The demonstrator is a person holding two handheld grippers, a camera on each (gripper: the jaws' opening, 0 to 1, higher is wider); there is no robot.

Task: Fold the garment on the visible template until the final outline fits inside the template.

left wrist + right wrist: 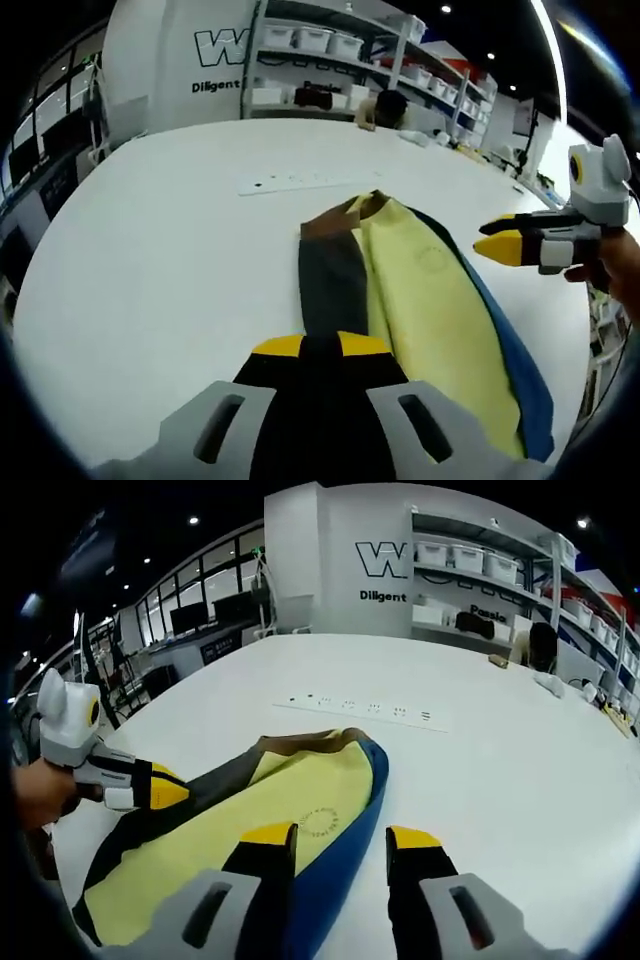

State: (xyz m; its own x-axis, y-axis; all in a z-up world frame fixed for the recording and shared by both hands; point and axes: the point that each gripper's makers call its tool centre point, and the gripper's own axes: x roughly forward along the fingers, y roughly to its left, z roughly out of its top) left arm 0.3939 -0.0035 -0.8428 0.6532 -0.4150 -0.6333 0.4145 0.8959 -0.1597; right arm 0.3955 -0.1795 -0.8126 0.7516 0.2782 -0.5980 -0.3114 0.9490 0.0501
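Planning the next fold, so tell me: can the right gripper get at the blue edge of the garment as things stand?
Probably yes. The right gripper is open, and the garment's blue edge runs up between its jaws with nothing lying over it. The left gripper sits at the far dark side.

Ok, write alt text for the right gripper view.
A yellow, blue and dark grey garment lies folded lengthwise on a white table. The right gripper hangs open over the garment's blue edge, and the left gripper touches its grey side.
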